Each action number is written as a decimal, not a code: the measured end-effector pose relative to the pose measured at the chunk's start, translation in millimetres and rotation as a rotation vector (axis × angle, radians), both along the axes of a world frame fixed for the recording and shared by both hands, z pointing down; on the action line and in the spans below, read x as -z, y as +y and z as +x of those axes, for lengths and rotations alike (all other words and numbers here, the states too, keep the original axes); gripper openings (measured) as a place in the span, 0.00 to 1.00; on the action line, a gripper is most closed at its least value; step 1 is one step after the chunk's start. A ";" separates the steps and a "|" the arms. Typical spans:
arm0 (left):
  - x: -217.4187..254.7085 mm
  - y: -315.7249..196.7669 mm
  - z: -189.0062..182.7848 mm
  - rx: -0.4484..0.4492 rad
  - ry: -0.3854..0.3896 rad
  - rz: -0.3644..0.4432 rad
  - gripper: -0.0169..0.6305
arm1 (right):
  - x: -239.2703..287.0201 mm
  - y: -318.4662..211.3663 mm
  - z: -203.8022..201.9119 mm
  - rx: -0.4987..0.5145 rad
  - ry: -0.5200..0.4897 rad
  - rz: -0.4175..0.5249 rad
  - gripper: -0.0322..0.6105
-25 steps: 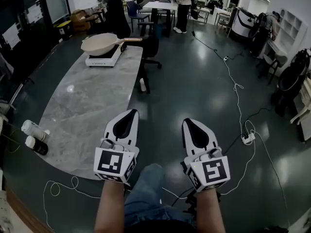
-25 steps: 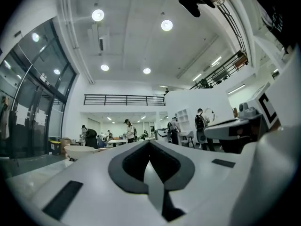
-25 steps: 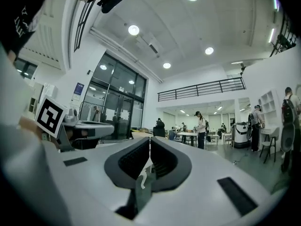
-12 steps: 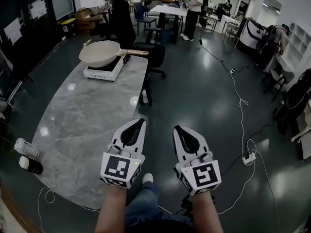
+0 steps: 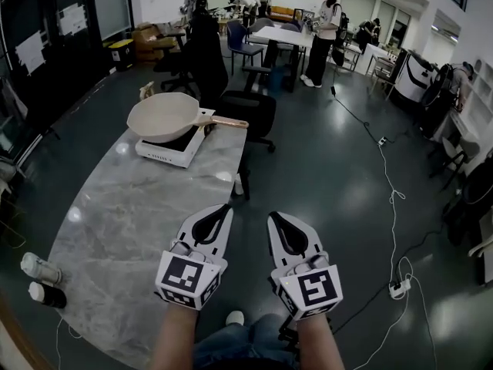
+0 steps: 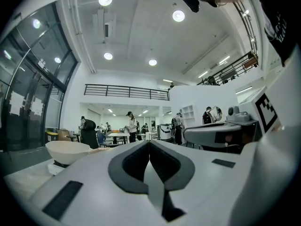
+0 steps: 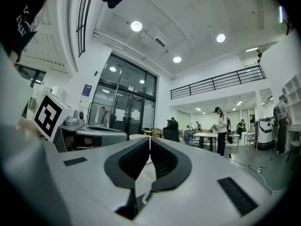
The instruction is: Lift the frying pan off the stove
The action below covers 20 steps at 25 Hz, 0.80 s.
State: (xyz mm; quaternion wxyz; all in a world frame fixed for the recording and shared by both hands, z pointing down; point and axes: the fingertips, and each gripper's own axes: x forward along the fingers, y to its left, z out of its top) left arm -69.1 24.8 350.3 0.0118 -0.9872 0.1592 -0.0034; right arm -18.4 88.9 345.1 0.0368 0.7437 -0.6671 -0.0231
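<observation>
A cream frying pan (image 5: 163, 117) with a wooden handle (image 5: 229, 122) rests on a white single-burner stove (image 5: 174, 147) at the far end of a grey marble table (image 5: 131, 222). The pan (image 6: 67, 151) also shows at the left of the left gripper view. My left gripper (image 5: 223, 210) is shut and empty, held over the table's near right edge. My right gripper (image 5: 275, 219) is beside it, shut and empty, over the floor. Both are well short of the pan. Their jaws meet at the tips in both gripper views (image 6: 149, 141) (image 7: 150, 139).
Two bottles (image 5: 38, 280) stand at the table's near left edge. A black office chair (image 5: 250, 110) sits just behind the stove. A white cable (image 5: 393, 206) runs across the floor to a power strip (image 5: 400, 288) at right. People stand round tables (image 5: 296, 37) far back.
The view has advanced along the table: the pan and stove appear nearer and lower in the frame. Both grippers stay shut, now held closer together and slightly lower.
</observation>
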 end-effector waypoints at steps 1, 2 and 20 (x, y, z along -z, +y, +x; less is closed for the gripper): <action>-0.6 -7.8 1.0 0.011 0.003 -0.003 0.05 | -0.6 -5.5 4.1 0.006 0.001 0.002 0.10; -1.1 -15.4 2.6 0.022 0.004 -0.004 0.05 | -1.4 -10.4 8.7 0.012 0.002 0.001 0.10; 12.6 -169.3 105.6 0.364 0.099 -0.071 0.05 | -3.3 -150.7 177.7 0.220 -0.008 -0.059 0.10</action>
